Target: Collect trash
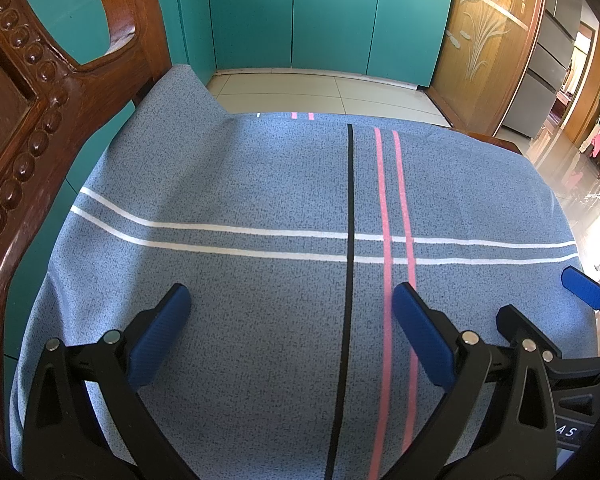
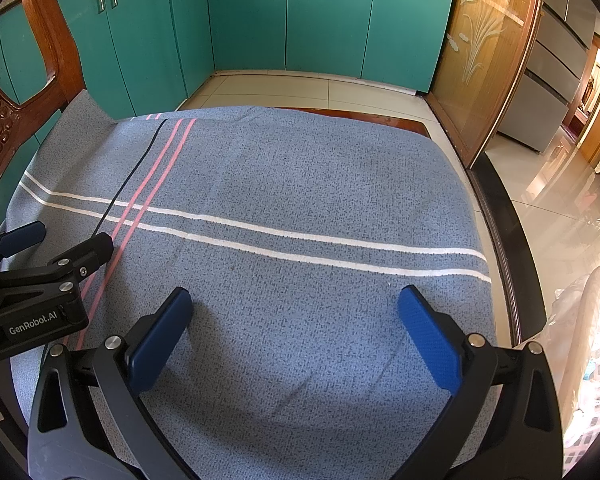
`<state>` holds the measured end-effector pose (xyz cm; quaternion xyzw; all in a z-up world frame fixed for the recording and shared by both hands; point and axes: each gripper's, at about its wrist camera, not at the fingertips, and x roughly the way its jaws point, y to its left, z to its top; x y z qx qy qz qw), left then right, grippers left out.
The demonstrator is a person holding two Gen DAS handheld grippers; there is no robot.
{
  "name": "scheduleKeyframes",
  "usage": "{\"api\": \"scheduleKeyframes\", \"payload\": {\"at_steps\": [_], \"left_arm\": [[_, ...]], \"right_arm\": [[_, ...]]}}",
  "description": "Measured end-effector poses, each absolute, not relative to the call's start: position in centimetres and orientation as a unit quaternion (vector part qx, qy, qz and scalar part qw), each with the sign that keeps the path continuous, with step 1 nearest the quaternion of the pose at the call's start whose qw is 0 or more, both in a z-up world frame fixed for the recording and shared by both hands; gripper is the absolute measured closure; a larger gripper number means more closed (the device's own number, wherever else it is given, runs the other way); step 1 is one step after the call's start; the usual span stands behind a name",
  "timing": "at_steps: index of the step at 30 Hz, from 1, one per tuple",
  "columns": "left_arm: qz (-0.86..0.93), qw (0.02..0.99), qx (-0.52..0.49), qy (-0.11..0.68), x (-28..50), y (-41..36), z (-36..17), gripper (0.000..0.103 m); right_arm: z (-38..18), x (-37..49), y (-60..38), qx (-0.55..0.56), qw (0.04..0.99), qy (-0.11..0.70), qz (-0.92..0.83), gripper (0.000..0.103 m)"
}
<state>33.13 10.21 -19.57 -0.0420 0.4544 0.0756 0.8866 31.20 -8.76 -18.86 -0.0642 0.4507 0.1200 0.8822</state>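
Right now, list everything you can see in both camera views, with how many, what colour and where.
Tablecloth: one, speckled blue with white, pink and black stripes, covering the table under both grippers; no trash visible on it.
Chair: one, carved dark wood, at the table's left edge.
Cabinets: one run of doors, teal with metal handles, along the far wall.
Wooden panel: one, amber with an etched plant design, far right.
Floor: pale tiles, between table and cabinets.
Plastic bag: one, clear, low right beside the table; contents unclear.
Left gripper: one, black with blue pads, open, empty, over the cloth.
Right gripper: one, same colours, open, empty, to its right.
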Motion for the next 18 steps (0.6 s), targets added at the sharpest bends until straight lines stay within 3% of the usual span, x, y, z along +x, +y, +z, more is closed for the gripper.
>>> {"api": "scheduleKeyframes", "payload": {"at_steps": [18], "left_arm": [[0.075,0.886,-0.042,0.455,33.15,10.23,-19.57,0.002]], "right_arm": [[-18.84,31.07,-8.78,-0.063,0.883,0.45,0.116,0.002]]}}
